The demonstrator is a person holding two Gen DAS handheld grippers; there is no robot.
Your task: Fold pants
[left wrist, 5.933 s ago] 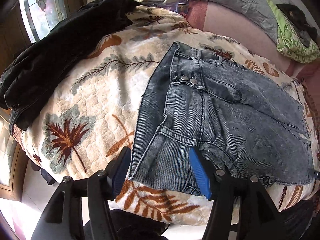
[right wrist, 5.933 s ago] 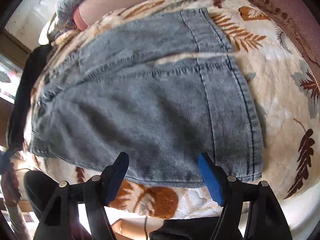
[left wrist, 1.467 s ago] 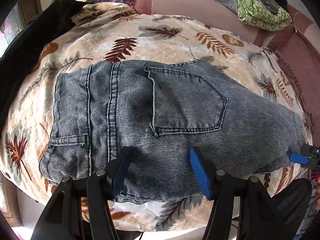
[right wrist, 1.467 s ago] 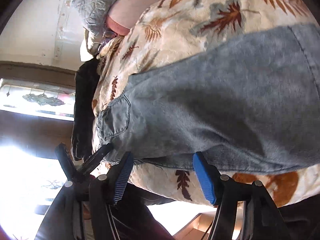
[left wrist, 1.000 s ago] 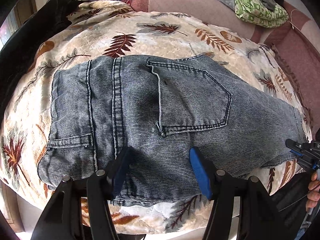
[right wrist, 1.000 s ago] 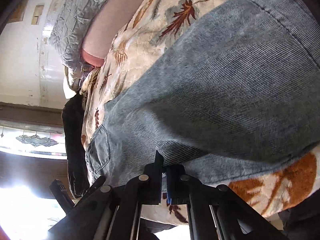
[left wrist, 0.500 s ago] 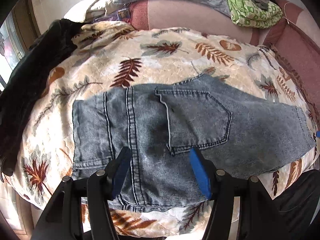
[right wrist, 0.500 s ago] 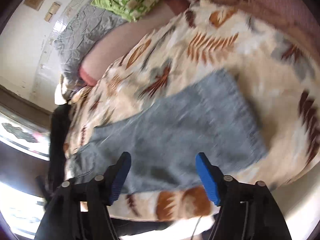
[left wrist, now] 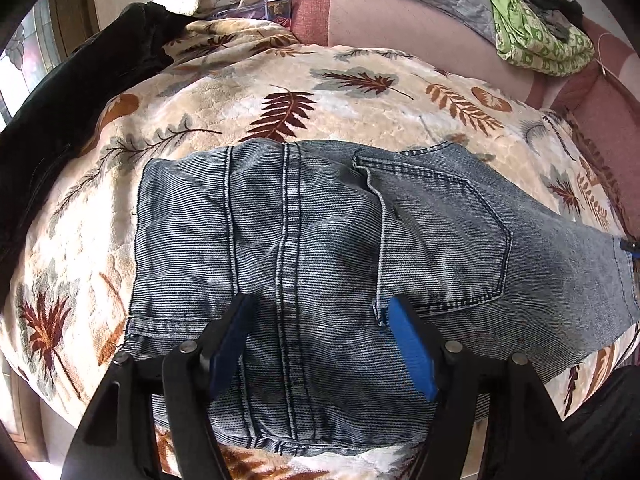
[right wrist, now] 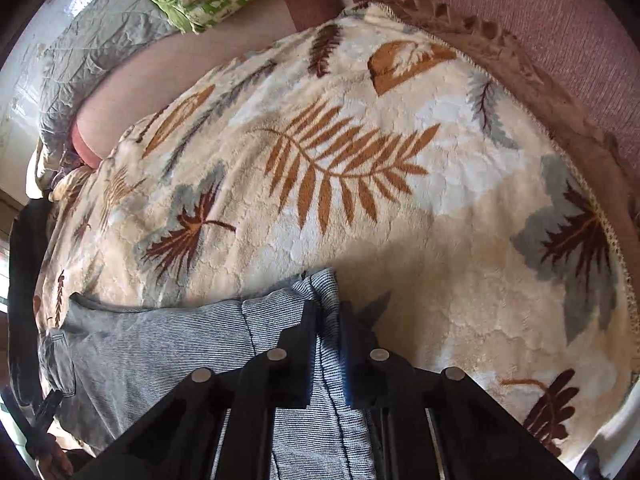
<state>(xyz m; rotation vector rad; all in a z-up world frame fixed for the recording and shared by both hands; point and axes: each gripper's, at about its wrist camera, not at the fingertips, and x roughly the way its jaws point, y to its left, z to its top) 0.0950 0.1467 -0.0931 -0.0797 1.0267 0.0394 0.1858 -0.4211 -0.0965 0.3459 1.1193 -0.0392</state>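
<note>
Leaf-patterned blanket [left wrist: 360, 120] over pink sofa [right wrist: 560, 20]

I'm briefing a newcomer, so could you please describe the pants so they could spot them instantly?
Find the cream leaf-patterned blanket covering the sofa. The pants lie flat on its near half. They are the only grey-blue denim there, back pocket facing up, unlike the black garment at the blanket's edge.

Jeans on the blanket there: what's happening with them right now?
A person is folding the jeans, which lie on a leaf-print blanket. The right tool is shut on the hem end of the jeans. The left tool hovers above the seat, its jaws opening, gripping nothing.
</note>
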